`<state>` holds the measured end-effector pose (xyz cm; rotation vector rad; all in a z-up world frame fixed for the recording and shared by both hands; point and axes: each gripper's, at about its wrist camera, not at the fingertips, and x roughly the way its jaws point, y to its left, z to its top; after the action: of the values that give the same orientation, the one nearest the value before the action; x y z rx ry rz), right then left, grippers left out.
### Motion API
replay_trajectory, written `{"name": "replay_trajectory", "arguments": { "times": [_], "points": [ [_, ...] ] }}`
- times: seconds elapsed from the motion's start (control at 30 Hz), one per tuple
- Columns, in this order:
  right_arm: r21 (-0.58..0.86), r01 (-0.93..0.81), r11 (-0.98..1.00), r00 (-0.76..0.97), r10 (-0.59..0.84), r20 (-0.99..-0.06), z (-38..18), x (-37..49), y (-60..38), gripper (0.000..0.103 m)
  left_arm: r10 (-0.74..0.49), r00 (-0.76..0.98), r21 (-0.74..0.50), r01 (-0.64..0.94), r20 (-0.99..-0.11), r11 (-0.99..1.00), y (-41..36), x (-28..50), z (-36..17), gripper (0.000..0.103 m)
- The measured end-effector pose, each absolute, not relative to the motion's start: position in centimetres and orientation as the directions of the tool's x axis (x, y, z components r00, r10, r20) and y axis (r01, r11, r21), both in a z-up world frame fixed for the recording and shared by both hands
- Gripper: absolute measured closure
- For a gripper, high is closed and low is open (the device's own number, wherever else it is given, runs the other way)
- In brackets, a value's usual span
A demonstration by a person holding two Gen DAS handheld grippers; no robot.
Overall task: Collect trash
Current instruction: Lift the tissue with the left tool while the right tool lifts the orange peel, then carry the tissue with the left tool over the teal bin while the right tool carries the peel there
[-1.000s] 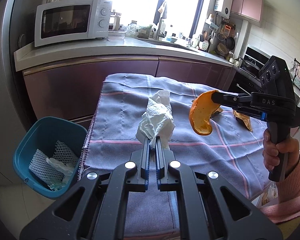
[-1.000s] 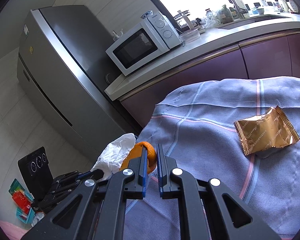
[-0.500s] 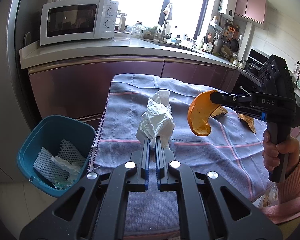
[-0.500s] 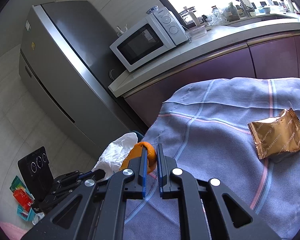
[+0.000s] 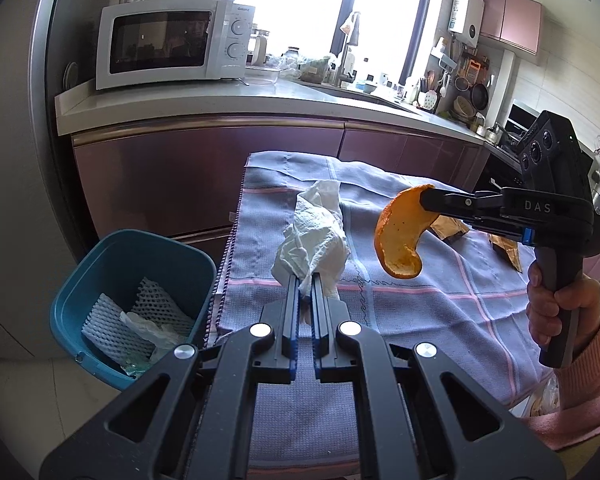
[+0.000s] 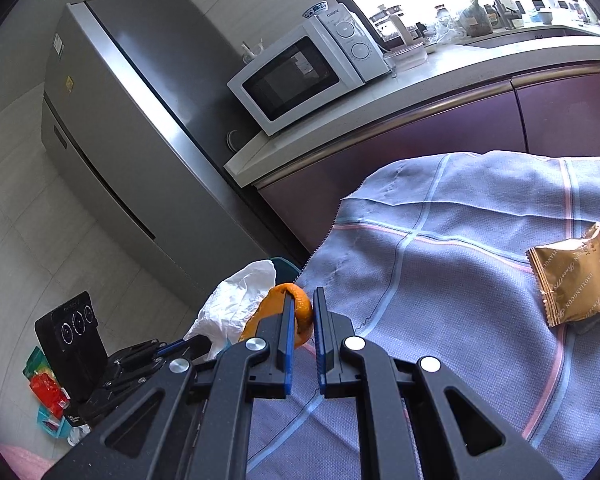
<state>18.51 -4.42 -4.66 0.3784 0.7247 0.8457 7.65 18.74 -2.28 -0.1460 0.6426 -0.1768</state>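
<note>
Trash in transit: the left tool (image 5: 306,280) is clamped on a crumpled white paper towel (image 5: 314,240), held up over the table's left edge, while the right tool (image 6: 302,300) pinches a curved strip of orange peel (image 5: 398,236) that hangs in the air above the middle of the table (image 5: 440,312), which is draped in a grey-blue checked cloth with pink stripes. A hand (image 5: 552,304) in a pink sleeve grips the right tool's handle at the table's right side. On the floor just off the table's left edge stands a teal bin (image 5: 100,256), already holding white foam fruit netting (image 5: 112,332) and crumpled plastic. A gold snack wrapper (image 6: 576,276) lies on the cloth toward the table's right edge. Behind, a white microwave (image 5: 168,44) sits on the kitchen counter next to a steel refrigerator (image 6: 112,140).
</note>
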Motion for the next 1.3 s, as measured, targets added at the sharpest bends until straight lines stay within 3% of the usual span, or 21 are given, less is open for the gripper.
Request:
{"name": "replay_trajectory", "arguments": {
  "times": [1.3],
  "points": [
    [0.553, -0.61, 0.567, 0.364, 0.821, -0.44, -4.4, 20.0, 1.5, 0.095, -0.111, 0.799, -0.184, 0.0, -0.592, 0.983, 23.4, 7.0, -2.8, 0.098]
  ]
}}
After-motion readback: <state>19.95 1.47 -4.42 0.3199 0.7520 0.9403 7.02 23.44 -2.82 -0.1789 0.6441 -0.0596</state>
